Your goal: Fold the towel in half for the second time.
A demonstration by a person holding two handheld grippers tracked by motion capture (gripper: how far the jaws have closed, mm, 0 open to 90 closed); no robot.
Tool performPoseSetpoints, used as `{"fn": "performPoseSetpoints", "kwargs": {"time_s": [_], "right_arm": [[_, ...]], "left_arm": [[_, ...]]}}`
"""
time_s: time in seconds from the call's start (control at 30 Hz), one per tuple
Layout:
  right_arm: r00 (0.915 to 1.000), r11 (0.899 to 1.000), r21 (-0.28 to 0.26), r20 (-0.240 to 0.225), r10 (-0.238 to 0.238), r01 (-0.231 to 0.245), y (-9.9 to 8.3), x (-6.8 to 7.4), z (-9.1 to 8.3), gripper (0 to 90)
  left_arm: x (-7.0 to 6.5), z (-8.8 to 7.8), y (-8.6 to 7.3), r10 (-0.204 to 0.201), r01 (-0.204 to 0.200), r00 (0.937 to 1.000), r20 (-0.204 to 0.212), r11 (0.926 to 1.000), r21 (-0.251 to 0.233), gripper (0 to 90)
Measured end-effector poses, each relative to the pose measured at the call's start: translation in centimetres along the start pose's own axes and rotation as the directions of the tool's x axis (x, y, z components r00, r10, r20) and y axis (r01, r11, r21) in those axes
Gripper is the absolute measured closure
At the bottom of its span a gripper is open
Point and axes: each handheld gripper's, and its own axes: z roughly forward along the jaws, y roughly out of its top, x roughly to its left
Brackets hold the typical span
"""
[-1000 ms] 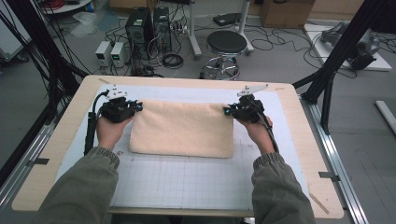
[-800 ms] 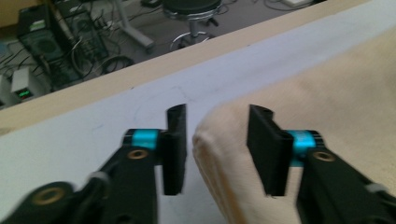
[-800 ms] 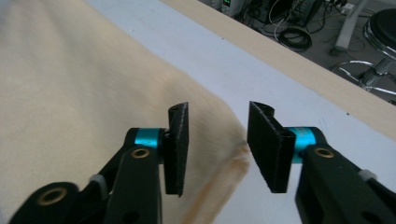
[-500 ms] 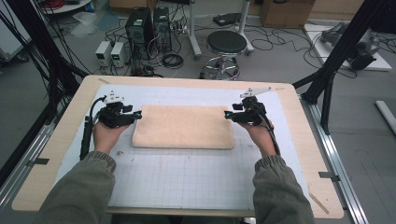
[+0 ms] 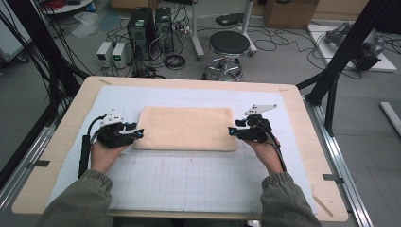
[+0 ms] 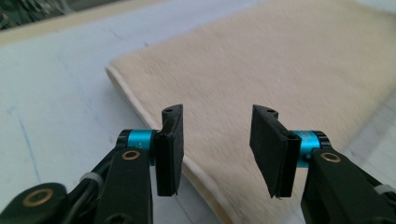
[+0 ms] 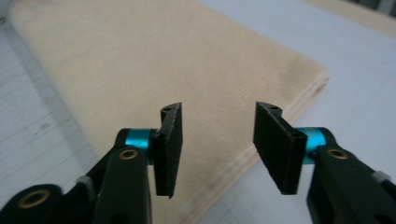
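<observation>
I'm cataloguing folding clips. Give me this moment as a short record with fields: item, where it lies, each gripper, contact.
item: cream, fleecy folded towel, flat rectangle
where: on the pale gridded mat over the wooden table
left gripper: at the towel's left edge, jaws apart after just opening, then closing a little; nothing clamped
right gripper: at the towel's right edge, same jaw motion, nothing clamped
contact: pads not pressing the towel

Overhead view; two close towel [image 5: 187, 127] views
</observation>
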Motion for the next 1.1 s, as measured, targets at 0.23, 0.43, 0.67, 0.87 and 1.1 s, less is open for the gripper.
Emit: {"fn": "performPoseSetpoints", "kwargs": {"time_s": [0.23,0.43,0.67,0.87,1.1], "right_arm": [[0.9987,0.998,0.047,-0.029,-0.041,0.042,0.2,1.6,0.7,69.0],[0.9991,0.997,0.062,-0.021,-0.037,0.039,-0.2,2.1,0.7,74.0],[0.9997,0.999,0.021,-0.002,-0.025,0.025,-2.1,2.5,0.4,75.6],[0.9996,0.995,0.098,0.001,-0.027,0.027,-2.5,2.6,1.6,76.5],[0.9999,0.997,0.081,0.003,-0.015,0.014,-2.6,2.7,1.6,70.3]], "left_arm": [[-0.7,-0.4,-1.2,0.038,-0.038,0.9990,0.023,0.9992,0.010,73.1],[-0.8,-0.1,-1.7,0.045,-0.046,0.9986,0.027,0.9984,0.034,74.0],[-1.0,0.8,-2.2,0.051,-0.053,0.9982,0.030,0.9961,0.071,74.1],[-1.0,1.2,-2.4,0.056,-0.057,0.9982,0.021,0.9941,0.092,74.5],[-1.0,0.7,-2.2,0.038,-0.039,0.9992,0.016,0.9970,0.067,71.9]]}}
